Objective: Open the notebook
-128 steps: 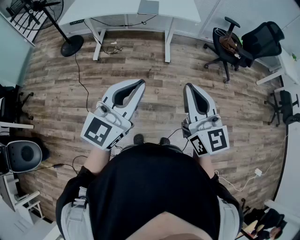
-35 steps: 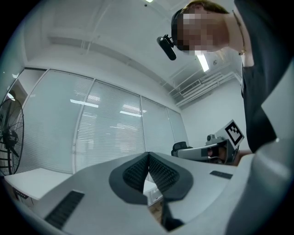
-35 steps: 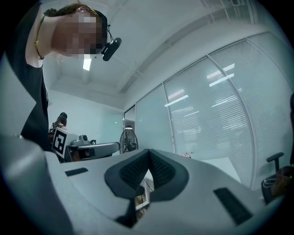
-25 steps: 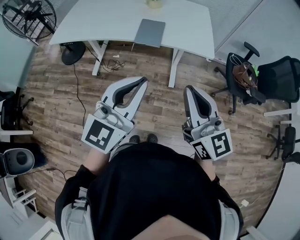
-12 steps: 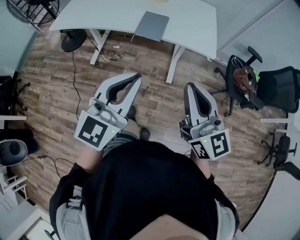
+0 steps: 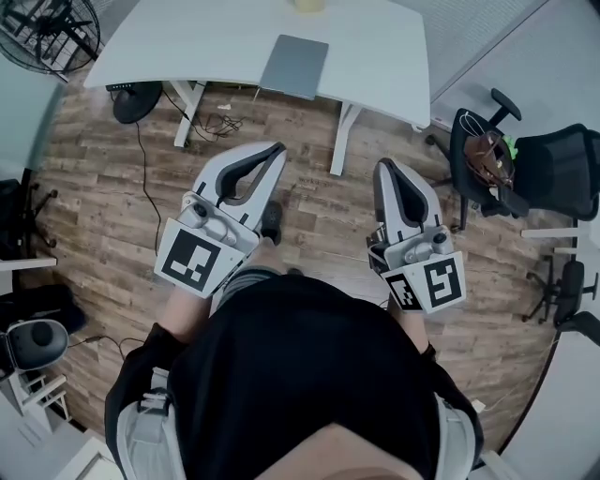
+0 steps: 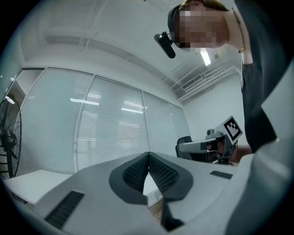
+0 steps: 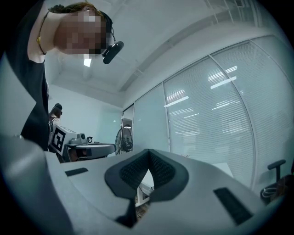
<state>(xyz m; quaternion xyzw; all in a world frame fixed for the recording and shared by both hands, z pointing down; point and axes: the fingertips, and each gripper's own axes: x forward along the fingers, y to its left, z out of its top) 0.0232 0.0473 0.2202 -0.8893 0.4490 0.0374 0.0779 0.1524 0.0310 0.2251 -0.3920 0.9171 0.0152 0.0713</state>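
A closed grey notebook lies flat near the front edge of a white desk at the top of the head view. My left gripper is held out in front of the person, above the wooden floor and short of the desk, its jaws shut on nothing. My right gripper hangs beside it at the same distance, also shut and empty. In the left gripper view the tips meet; in the right gripper view the tips meet too. Neither gripper view shows the notebook.
Two black office chairs stand at the right. A floor fan and its round base are at the upper left, with a cable trailing over the floor. Desk legs stand ahead. A yellowish object sits at the desk's far edge.
The person has walked toward the desk; both grippers moved forward with them, still shut. The desk and notebook now lie closer and more central in the head view.
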